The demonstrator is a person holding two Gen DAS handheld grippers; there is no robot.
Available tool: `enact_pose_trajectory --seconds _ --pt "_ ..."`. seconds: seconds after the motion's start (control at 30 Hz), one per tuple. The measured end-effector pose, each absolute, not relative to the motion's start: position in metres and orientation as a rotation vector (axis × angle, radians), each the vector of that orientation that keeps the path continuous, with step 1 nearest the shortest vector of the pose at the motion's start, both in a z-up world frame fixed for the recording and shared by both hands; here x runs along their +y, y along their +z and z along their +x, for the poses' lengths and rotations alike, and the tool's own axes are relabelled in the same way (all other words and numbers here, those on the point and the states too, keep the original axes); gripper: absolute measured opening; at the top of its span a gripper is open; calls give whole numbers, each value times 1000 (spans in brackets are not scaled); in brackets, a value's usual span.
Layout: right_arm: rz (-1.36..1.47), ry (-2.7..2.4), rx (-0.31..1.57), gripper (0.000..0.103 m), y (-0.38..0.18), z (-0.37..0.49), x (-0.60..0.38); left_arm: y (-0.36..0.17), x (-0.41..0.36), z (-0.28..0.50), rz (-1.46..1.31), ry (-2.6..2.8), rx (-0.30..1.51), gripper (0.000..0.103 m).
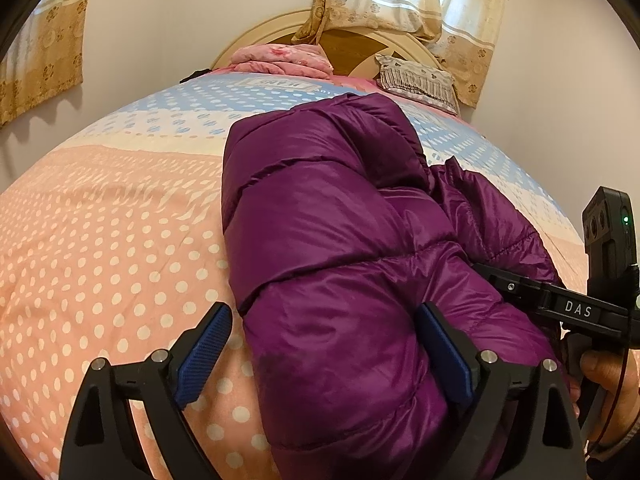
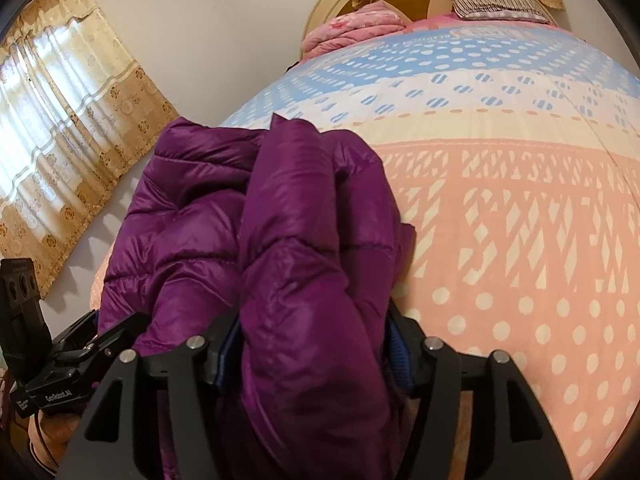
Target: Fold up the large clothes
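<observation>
Curtains hang at the upper left of the left wrist view; below them spreads the dotted bedspread. Centre frame lies the purple puffer jacket, bunched on the bed. The left gripper gapes wide, one bulge between its pads (not pinched). The right gripper clamps a thick jacket fold.

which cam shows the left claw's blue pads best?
Left wrist view: both blue pads of the left claw show, spread wide around the purple jacket. In the right wrist view that claw sits at the lower left, mostly behind the jacket.
</observation>
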State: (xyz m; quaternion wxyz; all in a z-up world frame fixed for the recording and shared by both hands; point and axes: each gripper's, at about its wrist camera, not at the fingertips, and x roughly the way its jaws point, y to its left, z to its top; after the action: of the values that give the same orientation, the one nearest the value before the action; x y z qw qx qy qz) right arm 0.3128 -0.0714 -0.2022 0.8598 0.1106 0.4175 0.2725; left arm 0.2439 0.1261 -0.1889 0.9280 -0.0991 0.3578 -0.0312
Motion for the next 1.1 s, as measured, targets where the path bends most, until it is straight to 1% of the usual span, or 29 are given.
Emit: enact_pose_trajectory --seconds 0.23,0.5,0.57,0.67,0.73,0.8,0.93,1.03,1.1 --pt "238 571 882 70 -204 315 -72 -192 125 241 -232 -51 734 95" --pt "191 522 891 79 -195 315 -68 -184 124 230 -215 -7 729 96" --pt "178 502 883 79 -185 311 -70 -174 124 221 -185 41 702 96" --pt "165 485 839 80 -163 298 -74 -142 124 195 -137 80 601 96" --pt "148 469 790 83 -141 283 -77 -121 125 179 -123 99 552 96" --pt "137 471 750 89 -124 268 -79 -100 129 163 -135 104 507 96" --pt "92 488 656 91 -87 227 -78 -56 129 132 -151 99 415 96" --pt "63 499 589 94 -65 202 -74 -35 123 118 -148 90 374 96" --pt "45 506 543 97 -52 187 -71 -24 121 107 -143 86 352 96"
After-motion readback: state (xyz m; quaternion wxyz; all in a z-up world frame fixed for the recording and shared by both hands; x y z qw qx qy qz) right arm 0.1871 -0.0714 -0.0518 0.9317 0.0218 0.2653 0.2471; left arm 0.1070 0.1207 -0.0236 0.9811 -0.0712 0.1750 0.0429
